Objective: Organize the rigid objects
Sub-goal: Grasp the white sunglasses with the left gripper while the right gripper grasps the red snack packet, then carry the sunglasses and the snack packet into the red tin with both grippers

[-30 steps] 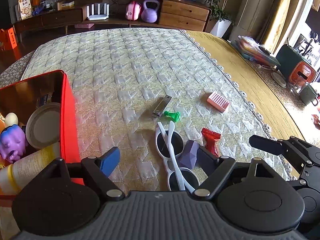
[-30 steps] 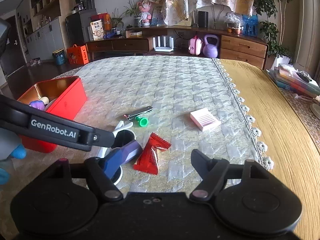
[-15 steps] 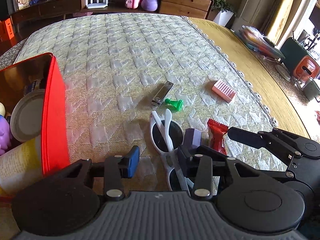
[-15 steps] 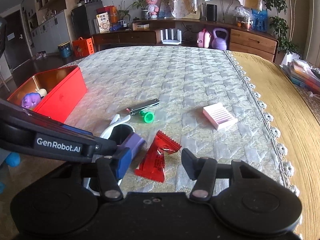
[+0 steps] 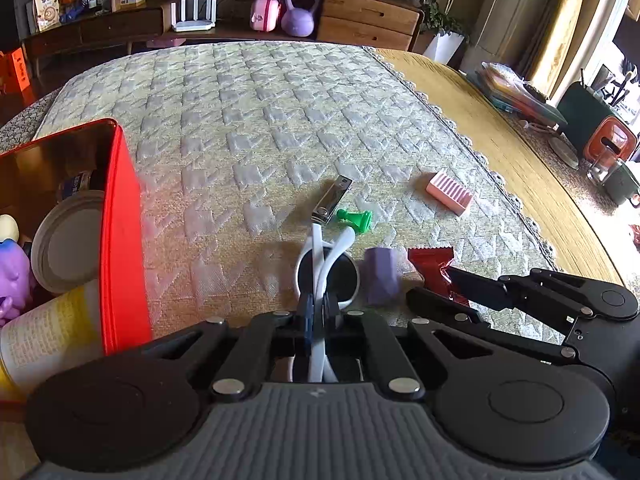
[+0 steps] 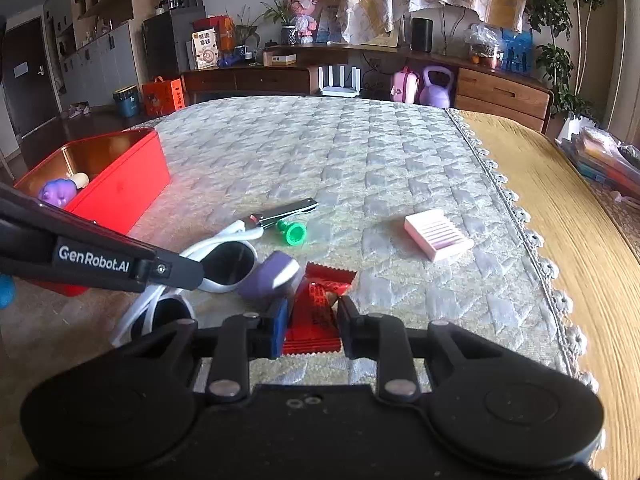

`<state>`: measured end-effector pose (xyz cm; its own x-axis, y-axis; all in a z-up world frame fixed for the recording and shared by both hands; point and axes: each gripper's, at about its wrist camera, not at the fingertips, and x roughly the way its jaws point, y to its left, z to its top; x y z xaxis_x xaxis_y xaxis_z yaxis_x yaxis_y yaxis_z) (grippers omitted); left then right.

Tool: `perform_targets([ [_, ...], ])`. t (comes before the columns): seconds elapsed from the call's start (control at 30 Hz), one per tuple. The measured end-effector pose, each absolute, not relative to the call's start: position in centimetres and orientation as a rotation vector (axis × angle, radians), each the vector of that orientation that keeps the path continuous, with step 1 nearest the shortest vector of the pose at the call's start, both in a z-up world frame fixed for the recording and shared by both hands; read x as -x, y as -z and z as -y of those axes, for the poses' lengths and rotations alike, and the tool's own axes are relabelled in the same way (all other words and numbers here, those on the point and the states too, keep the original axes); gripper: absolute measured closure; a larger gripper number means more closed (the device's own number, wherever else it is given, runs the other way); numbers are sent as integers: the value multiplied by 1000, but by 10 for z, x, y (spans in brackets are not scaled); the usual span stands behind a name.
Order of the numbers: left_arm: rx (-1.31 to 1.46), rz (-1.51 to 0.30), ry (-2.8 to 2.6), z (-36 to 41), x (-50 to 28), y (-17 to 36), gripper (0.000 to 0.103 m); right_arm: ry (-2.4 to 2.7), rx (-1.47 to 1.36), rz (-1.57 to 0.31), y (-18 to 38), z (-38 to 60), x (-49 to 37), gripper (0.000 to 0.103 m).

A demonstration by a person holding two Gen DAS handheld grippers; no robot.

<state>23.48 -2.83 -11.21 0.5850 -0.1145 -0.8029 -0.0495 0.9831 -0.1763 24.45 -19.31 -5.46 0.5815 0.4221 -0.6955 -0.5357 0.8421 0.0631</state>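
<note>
Layout about the sunglasses [image 5: 326, 268], which lie on the quilted cloth [image 5: 280, 120] covering the worktop [image 6: 560, 200]. Left: an open box [image 5: 116, 220] holding a can [image 5: 66, 240], a tube [image 5: 44, 336] and a toy [image 5: 12, 272]. Beyond, touching the temple tips: a nail clipper [image 5: 332, 200] with a chess pawn [image 5: 356, 218] beside it. Right: a faceted block [image 5: 380, 274], then a snack packet [image 6: 316, 308]. Farther right: a ridged block [image 6: 438, 234].

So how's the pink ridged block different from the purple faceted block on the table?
The pink ridged block is flat and rectangular with parallel grooves; the purple faceted block is chunkier with angled faces. The pink one lies alone near the cloth's lace edge; the purple one sits crowded between the white sunglasses and the red wrapper. Both rest on the quilted cloth, ungripped.
</note>
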Motion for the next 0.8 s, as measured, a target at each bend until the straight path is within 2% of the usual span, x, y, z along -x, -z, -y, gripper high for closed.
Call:
perform_targets([
  [0.8, 271, -925, 28, -1, -185, 81, 98, -588, 82, -711, 0, 207, -185, 79],
])
